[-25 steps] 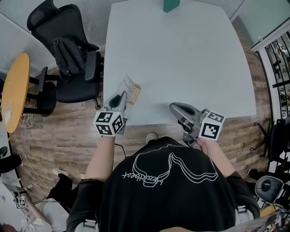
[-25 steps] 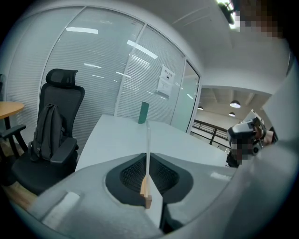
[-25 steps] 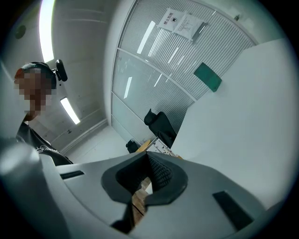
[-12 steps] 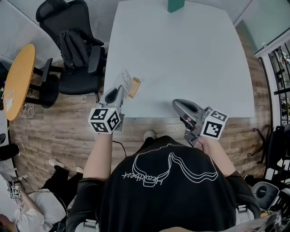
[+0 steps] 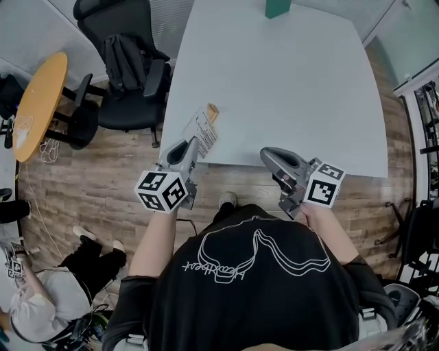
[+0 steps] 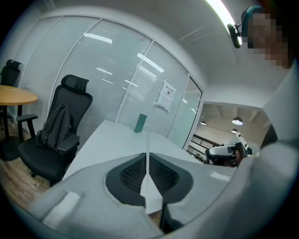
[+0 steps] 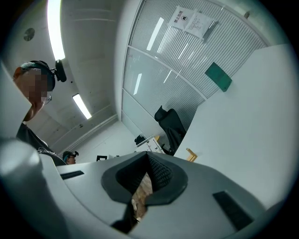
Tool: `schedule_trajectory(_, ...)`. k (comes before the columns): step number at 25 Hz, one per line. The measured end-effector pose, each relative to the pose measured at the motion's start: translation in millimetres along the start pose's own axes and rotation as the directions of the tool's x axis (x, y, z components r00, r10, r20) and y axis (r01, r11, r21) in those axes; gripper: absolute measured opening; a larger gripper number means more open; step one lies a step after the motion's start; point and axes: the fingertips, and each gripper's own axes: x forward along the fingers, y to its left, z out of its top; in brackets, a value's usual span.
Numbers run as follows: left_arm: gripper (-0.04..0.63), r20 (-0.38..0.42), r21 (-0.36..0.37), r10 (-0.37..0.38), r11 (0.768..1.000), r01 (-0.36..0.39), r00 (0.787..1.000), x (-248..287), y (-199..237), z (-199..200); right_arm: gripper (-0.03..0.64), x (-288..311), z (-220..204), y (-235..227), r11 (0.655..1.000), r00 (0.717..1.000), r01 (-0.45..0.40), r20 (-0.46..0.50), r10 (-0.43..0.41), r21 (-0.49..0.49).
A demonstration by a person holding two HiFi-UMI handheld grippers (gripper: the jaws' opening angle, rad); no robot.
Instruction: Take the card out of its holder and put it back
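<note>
A white printed card (image 5: 203, 127) with a small tan holder (image 5: 212, 110) on its far end hangs over the table's near left corner. My left gripper (image 5: 194, 142) is shut on the card's near end. In the left gripper view the card (image 6: 152, 196) shows edge-on, pinched between the dark pads of the left gripper (image 6: 147, 156). My right gripper (image 5: 266, 156) hovers at the table's front edge, shut with nothing in it. In the right gripper view the right gripper (image 7: 148, 161) has its pads meeting, and the tan holder (image 7: 190, 154) shows beyond it.
The white table (image 5: 288, 89) runs away from me with a green box (image 5: 278, 7) at its far edge. A black office chair (image 5: 130, 75) with a bag stands left of the table, and a round wooden table (image 5: 38, 103) farther left. A person crouches at bottom left.
The left gripper has turned the card so its tan end now points away from me instead of to the right. The right gripper has barely moved.
</note>
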Motion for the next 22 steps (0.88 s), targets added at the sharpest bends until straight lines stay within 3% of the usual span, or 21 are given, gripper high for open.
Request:
schedule_trajectory(13,0.025,0.029,-0.019,-0.089,0.996,0.090,0.996,-50.2,-88.5,-8.2,0.009,-14.3,-17.8,36.6,0.996,0.996,-0.080,-0.028,0.079,-0.038)
schedule_trajectory(22,0.025,0.058,-0.069,-0.103,0.992,0.107,0.993,-64.2,-129.2,-20.9,0.009,-43.0,-26.1,48.6,0.990,0.996,-0.079,-0.051,0.073,-0.119)
